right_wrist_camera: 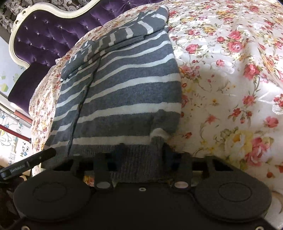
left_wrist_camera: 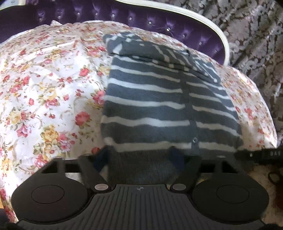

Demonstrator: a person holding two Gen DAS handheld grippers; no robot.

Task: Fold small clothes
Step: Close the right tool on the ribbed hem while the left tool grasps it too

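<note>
A grey sweater with white stripes [left_wrist_camera: 150, 99] lies flat on a flowered bedspread [left_wrist_camera: 44, 88], its sleeves folded across the far end. My left gripper [left_wrist_camera: 141, 159] is at the near left corner of the plain grey ribbed hem, and its pads touch the cloth on both sides. In the right wrist view the same sweater [right_wrist_camera: 123, 88] runs away from me over the bedspread [right_wrist_camera: 230, 88]. My right gripper [right_wrist_camera: 143, 155] is shut on the near right corner of the hem. There the cloth is bunched and puckered between the fingers.
A purple tufted headboard with a cream frame [left_wrist_camera: 123, 14] [right_wrist_camera: 44, 40] stands behind the bed. A patterned curtain [left_wrist_camera: 256, 35] hangs at the right. A black part of the other gripper shows at the frame edge [left_wrist_camera: 261, 154] [right_wrist_camera: 28, 162].
</note>
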